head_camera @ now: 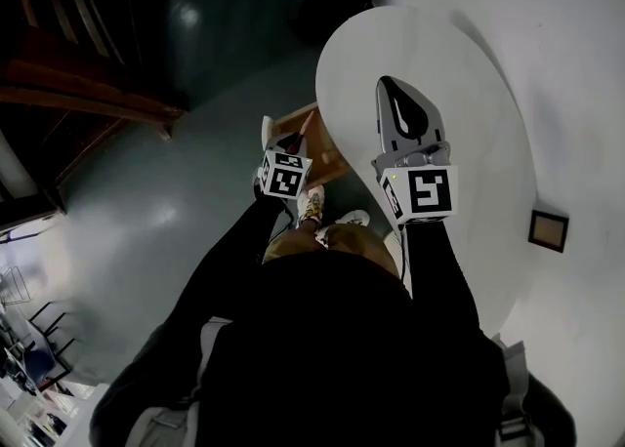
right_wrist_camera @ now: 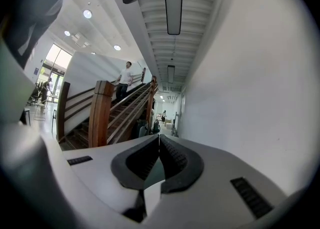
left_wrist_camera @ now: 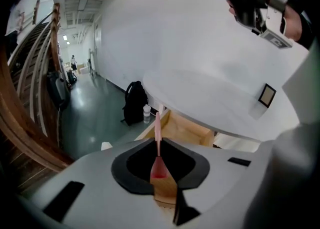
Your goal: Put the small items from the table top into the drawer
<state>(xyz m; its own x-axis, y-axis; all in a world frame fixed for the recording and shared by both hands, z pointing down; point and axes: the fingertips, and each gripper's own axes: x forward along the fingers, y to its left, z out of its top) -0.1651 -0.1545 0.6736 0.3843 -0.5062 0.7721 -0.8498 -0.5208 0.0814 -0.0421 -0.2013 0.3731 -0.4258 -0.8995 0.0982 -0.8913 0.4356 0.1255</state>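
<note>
The carrying step is judged to be in hand: a thin pink stick-like item (left_wrist_camera: pixel 157 123) (its exact kind cannot be made out) is clamped upright between the jaws of the left gripper (left_wrist_camera: pixel 159 144), which is aimed down at the open wooden drawer (left_wrist_camera: pixel 187 129) just under the rim of the white table top (left_wrist_camera: pixel 210 93). What is called for next is that the tip be lowered past the drawer's wall and the jaws parted, so that the item is dropped inside. The right gripper (right_wrist_camera: pixel 159 139) is held above the table top, its jaws pressed together with nothing between them. A small framed square (head_camera: pixel 549 230) is seen on the table top, well apart from both grippers, and is judged to be left for collection. A black backpack (left_wrist_camera: pixel 134 104) and a bottle (left_wrist_camera: pixel 146 113) stand on the floor beyond the drawer, out of the way; only the overhanging table rim could be struck.
</note>
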